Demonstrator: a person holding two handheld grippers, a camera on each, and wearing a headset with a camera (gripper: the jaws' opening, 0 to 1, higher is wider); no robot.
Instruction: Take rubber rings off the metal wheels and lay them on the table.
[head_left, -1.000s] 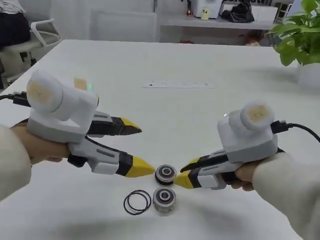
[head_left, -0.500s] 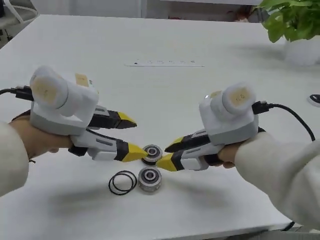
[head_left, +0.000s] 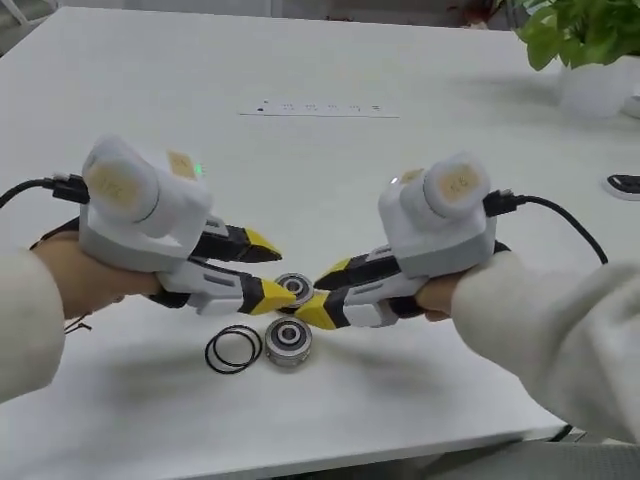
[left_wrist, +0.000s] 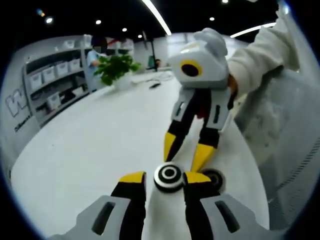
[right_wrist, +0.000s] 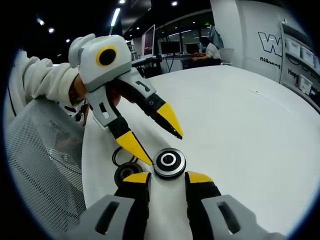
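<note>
Since a second ago the two grippers have drawn in toward each other, and their yellow tips now nearly meet over the far wheel (head_left: 293, 287), where before each stood a little off to its own side. The wheels and the loose rings lie as they did.

From where I stand, the left gripper (head_left: 272, 272) comes in from the left with its jaws spread fairly wide, the nearer tip right against the wheel's left edge. The right gripper (head_left: 315, 295) reaches in from the other side with its jaws parted more narrowly, the lower tip just beside the wheel. Neither pair is clamped on anything.

In the left gripper view the wheel (left_wrist: 169, 176) sits between that gripper's own tips (whether they touch it I cannot tell), with the right gripper (left_wrist: 185, 155) pointing down at it from beyond. In the right gripper view the same wheel (right_wrist: 169, 163) lies just ahead of the open tips.

The near wheel (head_left: 288, 340) lies flat on the white table (head_left: 420, 180), just in front of the far one. Two black rubber rings (head_left: 233, 349) lie overlapping, just left of it.
</note>
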